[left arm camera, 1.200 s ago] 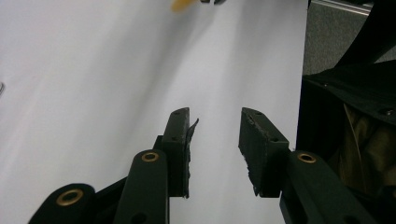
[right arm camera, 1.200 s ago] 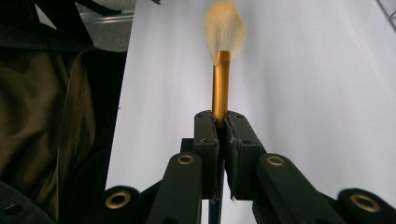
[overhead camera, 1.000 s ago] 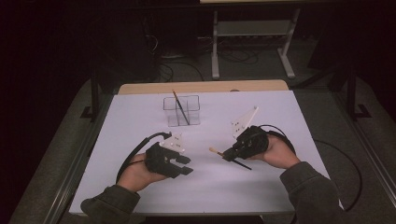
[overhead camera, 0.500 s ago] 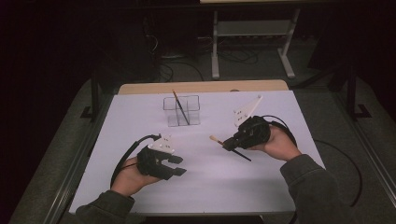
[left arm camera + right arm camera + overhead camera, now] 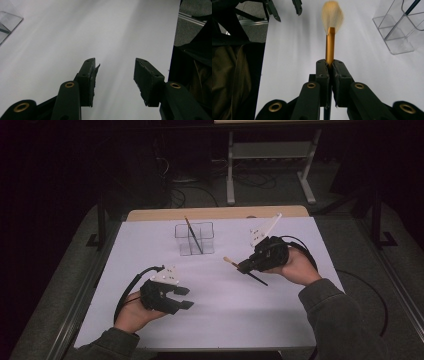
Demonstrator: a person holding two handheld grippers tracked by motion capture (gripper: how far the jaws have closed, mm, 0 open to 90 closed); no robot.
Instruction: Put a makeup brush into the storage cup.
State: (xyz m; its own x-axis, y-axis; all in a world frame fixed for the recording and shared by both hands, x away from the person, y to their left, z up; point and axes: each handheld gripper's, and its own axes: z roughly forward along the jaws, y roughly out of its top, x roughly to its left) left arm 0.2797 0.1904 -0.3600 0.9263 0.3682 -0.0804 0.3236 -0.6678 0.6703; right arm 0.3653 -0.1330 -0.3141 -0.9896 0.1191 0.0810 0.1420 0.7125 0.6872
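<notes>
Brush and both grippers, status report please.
Right gripper shut on the brush, bristles forward, lifted off the table. Left gripper has just been opening, nothing between its jaws. Clear organizer ahead holds another brush; path unobstructed.

brushes: 2, 1 pale-bristled brush [image 5: 332,17] and 1 dark-handled brush [image 5: 193,235] | clear organizers: 1, clear organizer [image 5: 195,239] with 1 brush inside | grippers: 2, left gripper [image 5: 181,297] and right gripper [image 5: 241,268] | tables: 1, white table [image 5: 220,315]
</notes>
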